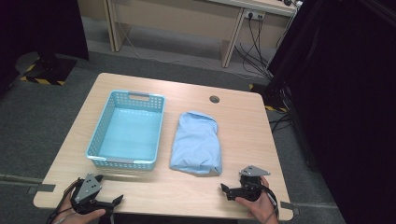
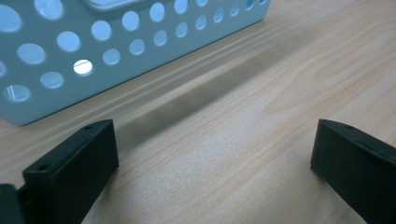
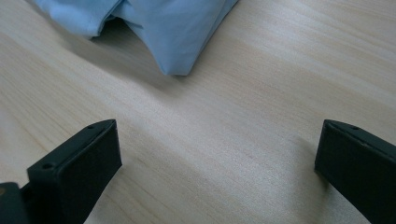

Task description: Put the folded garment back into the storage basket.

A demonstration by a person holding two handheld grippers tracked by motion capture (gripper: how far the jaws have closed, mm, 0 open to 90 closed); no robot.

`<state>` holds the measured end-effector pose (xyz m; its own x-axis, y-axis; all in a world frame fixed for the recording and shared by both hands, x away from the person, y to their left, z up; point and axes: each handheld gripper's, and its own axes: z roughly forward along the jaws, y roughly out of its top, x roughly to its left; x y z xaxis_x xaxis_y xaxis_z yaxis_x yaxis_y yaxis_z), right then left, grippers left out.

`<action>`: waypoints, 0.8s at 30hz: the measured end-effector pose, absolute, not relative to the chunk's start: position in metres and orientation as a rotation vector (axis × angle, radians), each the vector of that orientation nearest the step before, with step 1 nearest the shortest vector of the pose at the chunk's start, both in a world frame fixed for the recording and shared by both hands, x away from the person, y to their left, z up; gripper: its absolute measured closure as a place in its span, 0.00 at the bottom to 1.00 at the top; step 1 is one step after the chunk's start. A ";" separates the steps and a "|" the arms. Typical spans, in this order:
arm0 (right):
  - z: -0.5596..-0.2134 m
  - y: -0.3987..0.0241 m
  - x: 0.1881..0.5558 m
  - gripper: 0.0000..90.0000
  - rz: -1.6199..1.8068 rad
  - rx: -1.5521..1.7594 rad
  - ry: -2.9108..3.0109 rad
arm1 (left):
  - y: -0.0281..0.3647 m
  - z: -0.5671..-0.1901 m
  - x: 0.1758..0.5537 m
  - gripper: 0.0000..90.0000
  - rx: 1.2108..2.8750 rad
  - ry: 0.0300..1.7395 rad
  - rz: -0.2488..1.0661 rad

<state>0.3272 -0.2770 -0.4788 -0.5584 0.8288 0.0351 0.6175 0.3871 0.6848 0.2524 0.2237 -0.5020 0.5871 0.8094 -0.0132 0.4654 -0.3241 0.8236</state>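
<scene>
A wooden table [image 1: 243, 121] stands on grey carpet [image 1: 42, 121], cables [image 1: 254, 46] trailing beyond it.

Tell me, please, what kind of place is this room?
Probably a lab or workshop set up for recordings. A light wooden table stands on grey carpet, black curtains hang at the side, and cables run from a wall socket under a workbench behind.

My two grippers, the left gripper [image 1: 114, 201] and the right gripper [image 1: 225, 188], are black with grey plates on top. The basket [image 1: 103, 132] is pale turquoise, its walls dotted with rows of round holes, and the folded cloth [image 1: 196, 143] is a plain light blue. Beneath them the table [image 1: 243, 121] is light wood with a fine streaked grain, and the floor [image 1: 42, 121] around it is dark grey.
</scene>
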 end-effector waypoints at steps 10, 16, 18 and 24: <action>-0.475 -0.281 0.330 0.04 1.026 1.339 2.338 | 0.224 -0.502 0.253 0.00 1.976 1.016 0.518; -0.471 -0.283 0.331 0.04 1.057 1.344 2.326 | 0.224 -0.502 0.252 0.00 1.976 1.016 0.517; -0.470 -0.283 0.331 0.04 1.064 1.347 2.318 | 0.224 -0.502 0.253 0.00 1.976 1.016 0.517; -0.467 -0.281 0.331 0.04 1.105 1.350 2.318 | 0.224 -0.502 0.253 0.00 1.976 1.016 0.518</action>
